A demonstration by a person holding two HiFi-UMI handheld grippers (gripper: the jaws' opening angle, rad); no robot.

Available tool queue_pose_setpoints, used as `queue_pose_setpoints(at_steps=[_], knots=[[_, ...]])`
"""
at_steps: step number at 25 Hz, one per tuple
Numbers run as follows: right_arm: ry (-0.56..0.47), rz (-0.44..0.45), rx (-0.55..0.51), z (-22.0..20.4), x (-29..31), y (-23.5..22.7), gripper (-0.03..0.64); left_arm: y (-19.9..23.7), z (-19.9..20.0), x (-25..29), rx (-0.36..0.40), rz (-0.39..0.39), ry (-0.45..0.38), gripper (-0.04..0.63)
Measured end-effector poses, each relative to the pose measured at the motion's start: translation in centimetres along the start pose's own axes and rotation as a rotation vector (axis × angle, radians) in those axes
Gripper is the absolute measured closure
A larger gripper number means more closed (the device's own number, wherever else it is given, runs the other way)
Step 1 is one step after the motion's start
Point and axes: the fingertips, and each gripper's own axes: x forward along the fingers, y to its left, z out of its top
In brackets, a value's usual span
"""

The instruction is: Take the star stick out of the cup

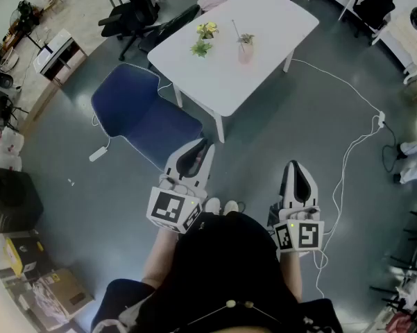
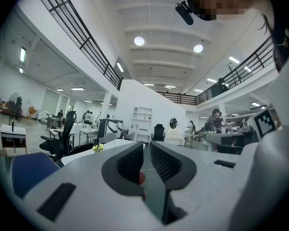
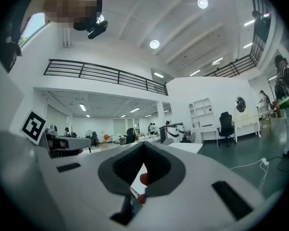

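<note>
A pale pink cup (image 1: 245, 53) stands on the white table (image 1: 264, 19) far ahead of me. A thin stick (image 1: 235, 30) leans out of it to the upper left. Both grippers hang low in front of my body, well short of the table. My left gripper (image 1: 207, 144) points toward the table's near corner; in the left gripper view its jaws (image 2: 146, 146) stand a narrow slit apart with nothing between them. My right gripper (image 1: 295, 165) is shut and empty, and its tips meet in the right gripper view (image 3: 144, 144).
Two small plants (image 1: 207, 30) (image 1: 201, 48) sit on the table left of the cup. A blue chair (image 1: 142, 113) stands between me and the table's left side. A white cable (image 1: 347, 151) trails over the grey floor at right. Black office chairs (image 1: 128, 12) stand behind.
</note>
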Motion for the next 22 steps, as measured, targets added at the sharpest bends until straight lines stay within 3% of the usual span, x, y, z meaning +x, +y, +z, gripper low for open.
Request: queue_pose_setpoints(at_steps=[22], knots=[[0.016,0.057,0.036,-1.4,1.3,1.8,0.614,2.6,-1.1,-1.9,0.021,0.015,0.03,0.543]])
